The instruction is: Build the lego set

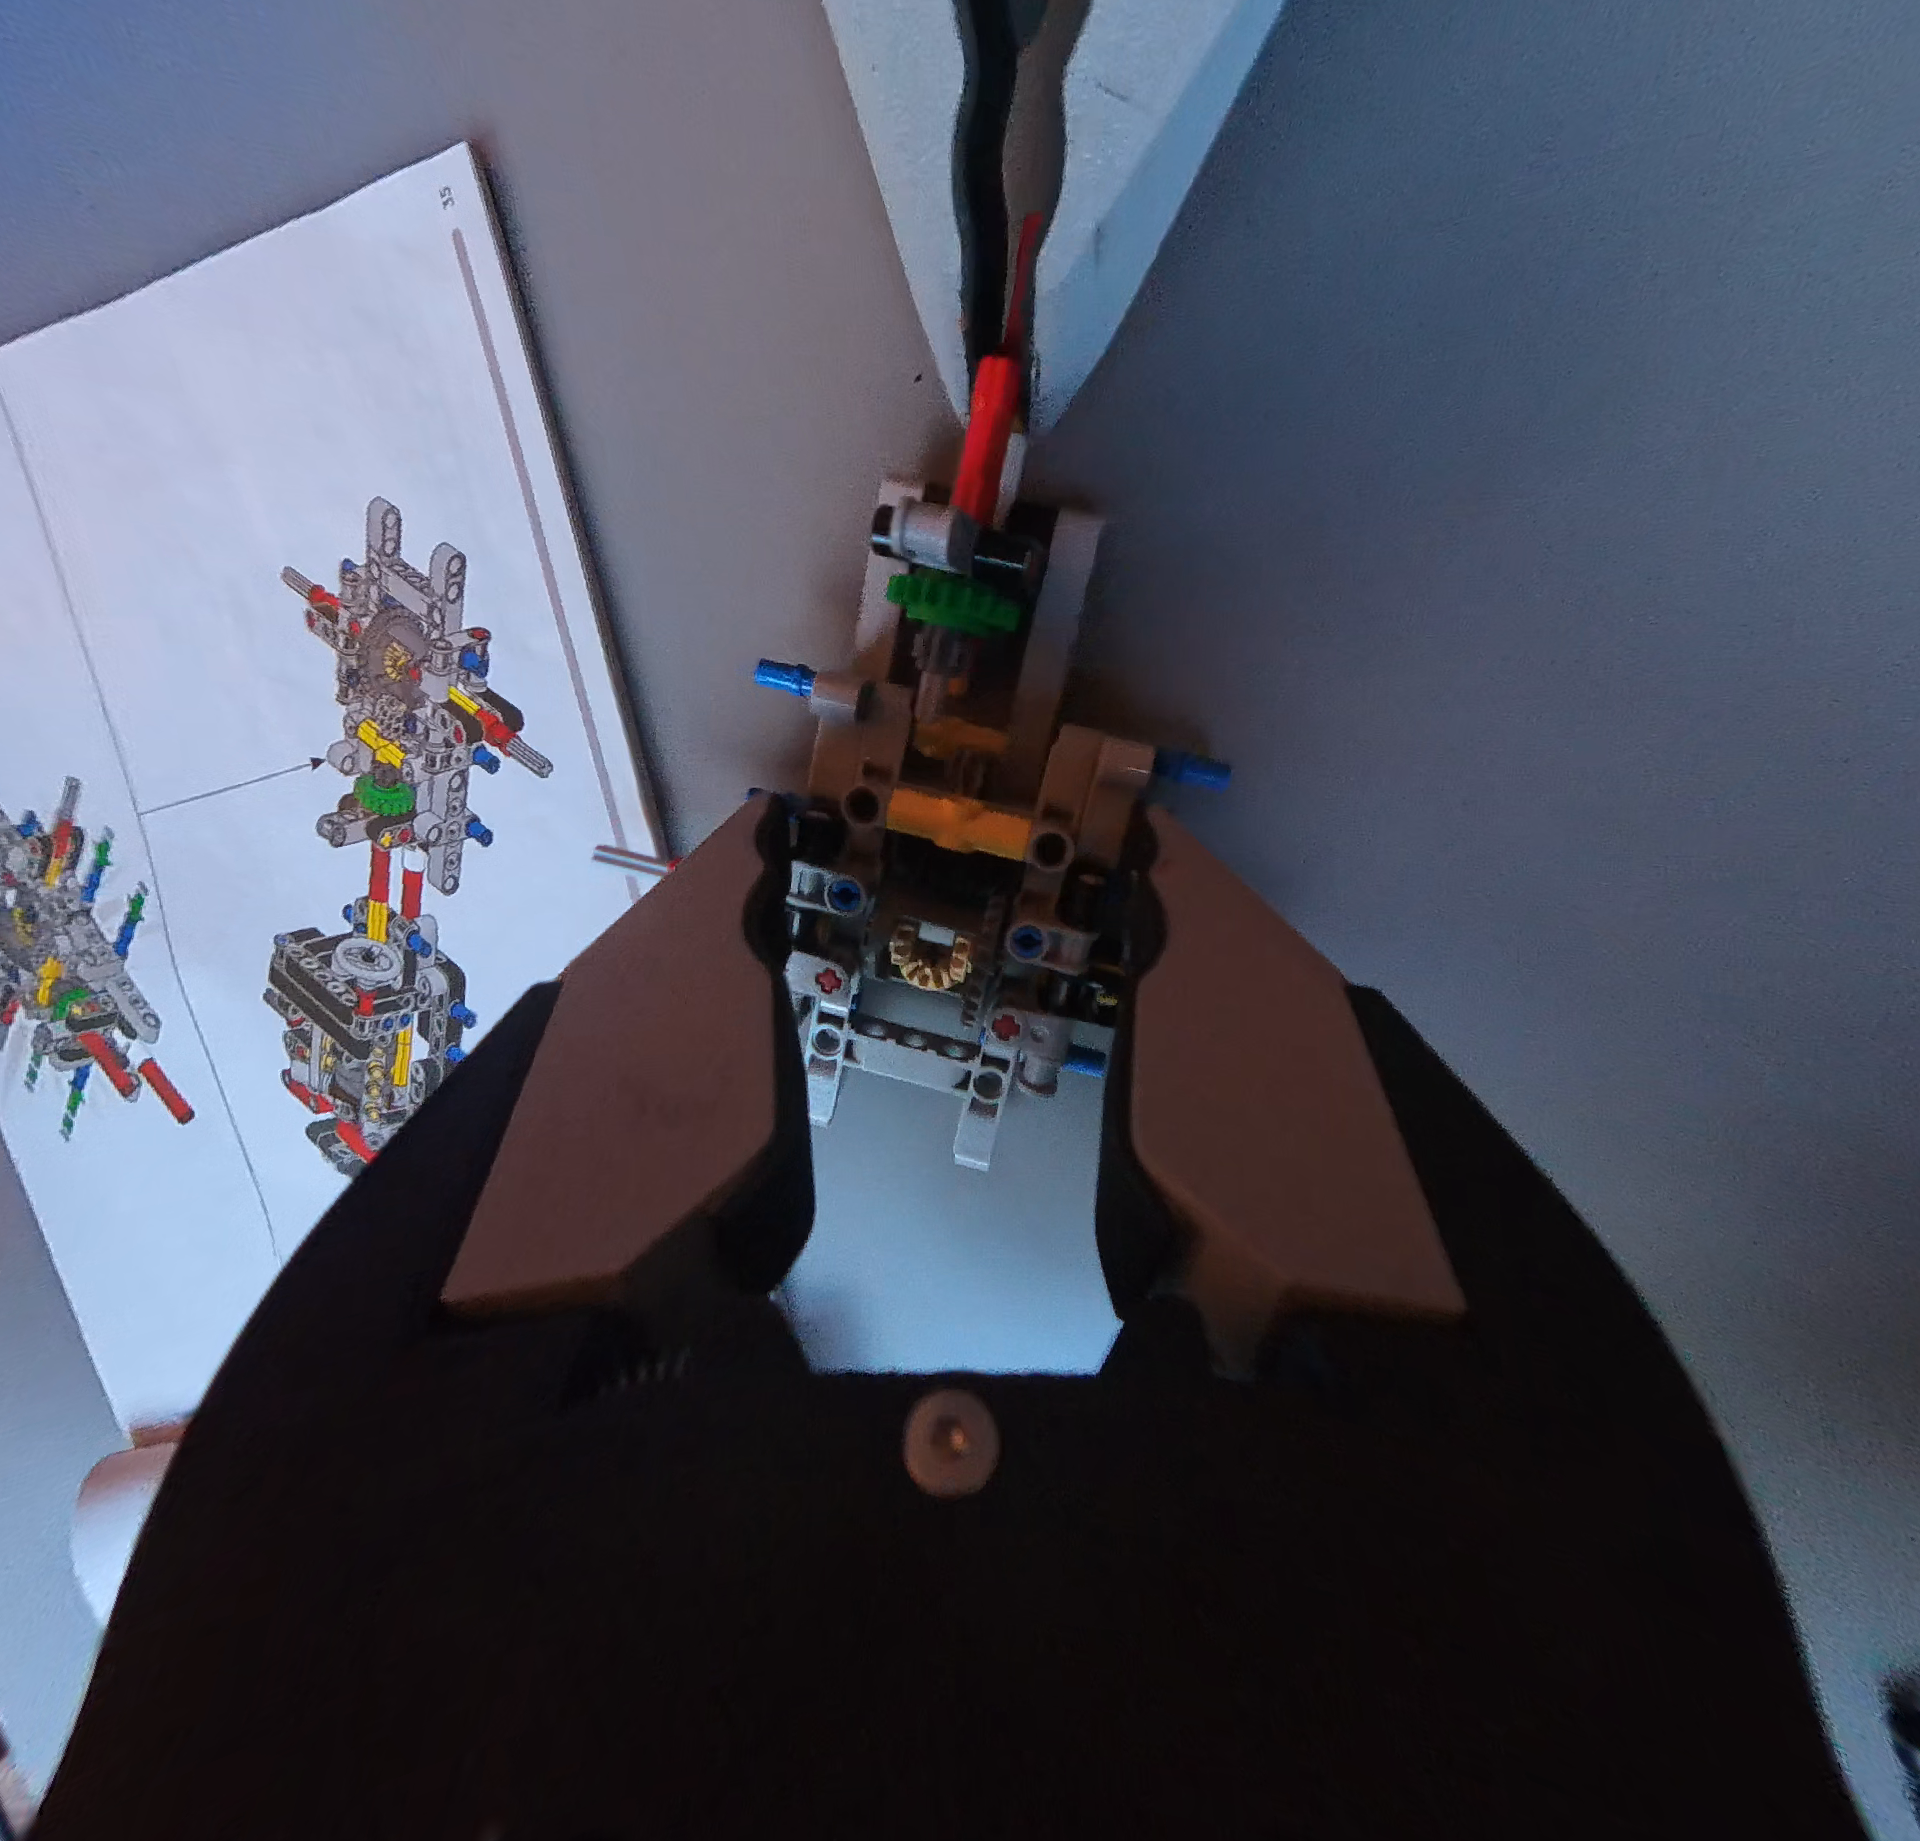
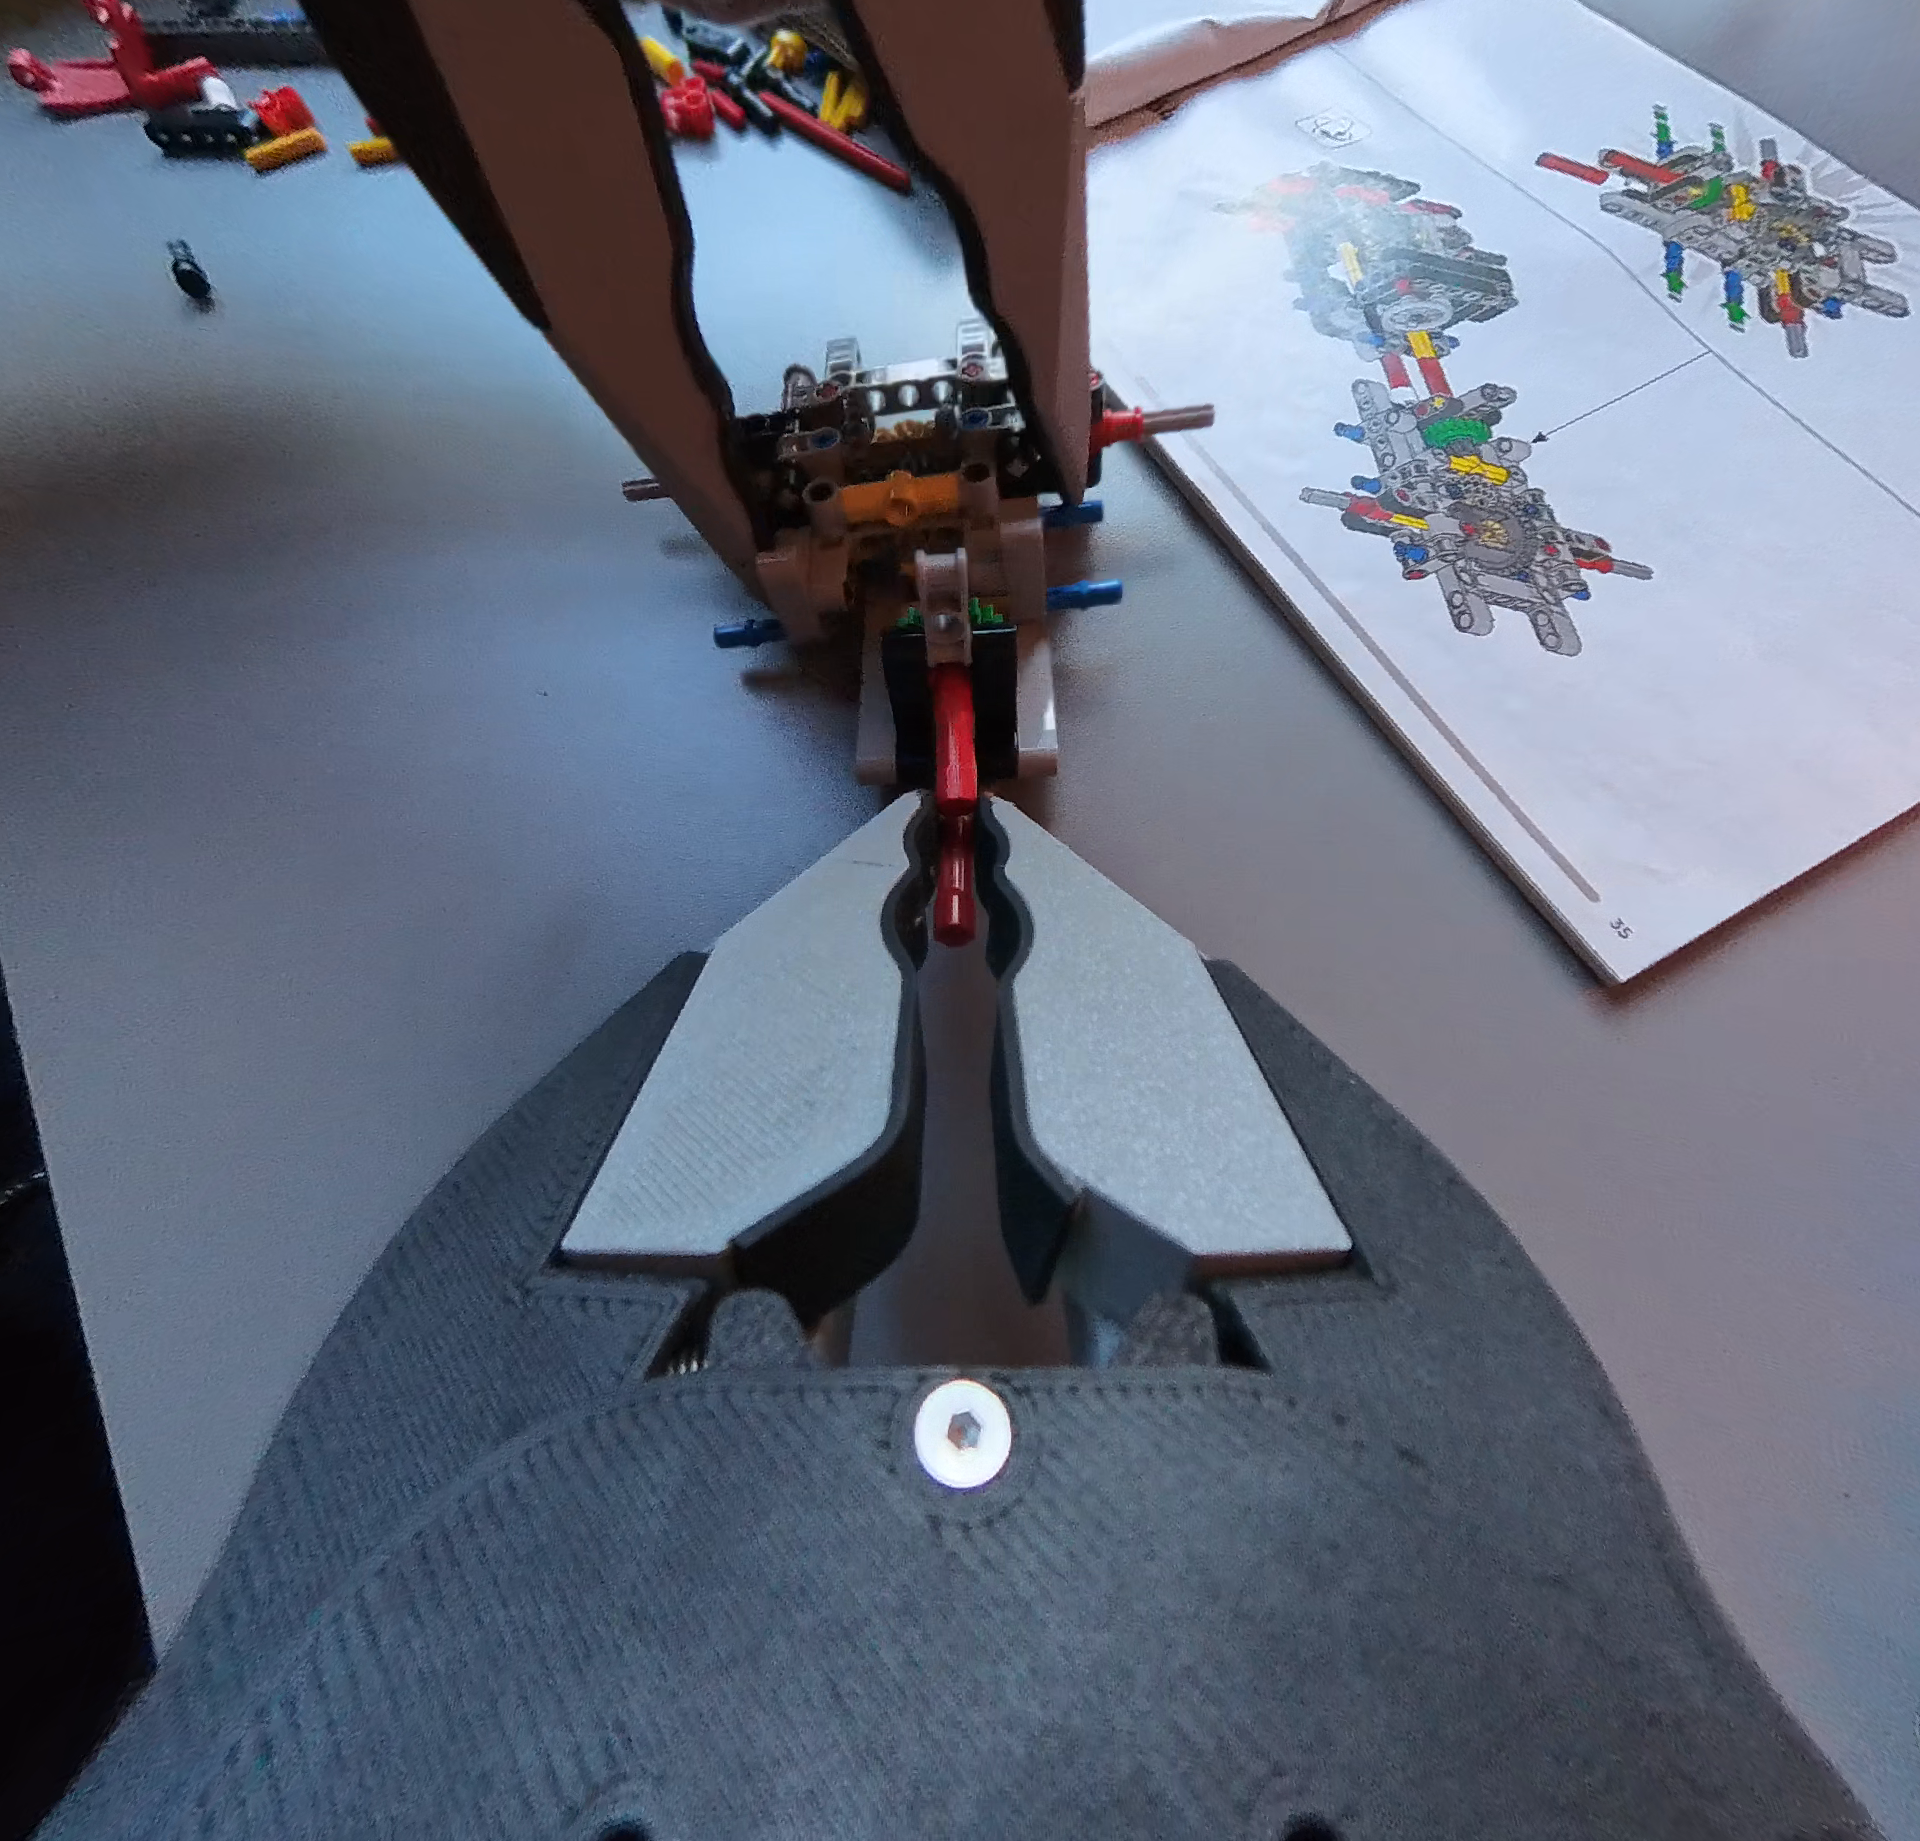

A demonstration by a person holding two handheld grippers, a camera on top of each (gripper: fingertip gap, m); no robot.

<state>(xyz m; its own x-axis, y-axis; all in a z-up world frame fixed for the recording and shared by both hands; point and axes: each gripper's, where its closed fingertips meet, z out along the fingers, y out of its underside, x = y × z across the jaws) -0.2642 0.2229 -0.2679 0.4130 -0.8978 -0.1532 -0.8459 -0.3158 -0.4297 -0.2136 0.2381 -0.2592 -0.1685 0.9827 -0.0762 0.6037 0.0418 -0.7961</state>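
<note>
Two grippers work one brick model (image 2: pixel 904 503) mid-table: my left gripper (image 1: pixel 956 918) clamps its sides, my right gripper (image 2: pixel 951 856) pinches its red axle (image 2: pixel 953 742), near the open manual (image 2: pixel 1558 441). Loose bricks (image 2: pixel 769 87) lie far off, unused.

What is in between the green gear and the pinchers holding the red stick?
In the right wrist view, a black block and the red stick span from the green gear to the right gripper.

Left gripper (image 1: pixel 956 898) clamps the grey Technic brick assembly (image 1: pixel 935 856), pads pressing both its sides. Ahead of the gripper a red axle (image 1: pixel 987 441) sticks out. Open instruction booklet (image 1: pixel 260 648) lies left on the surface (image 1: pixel 1507 648).
</note>
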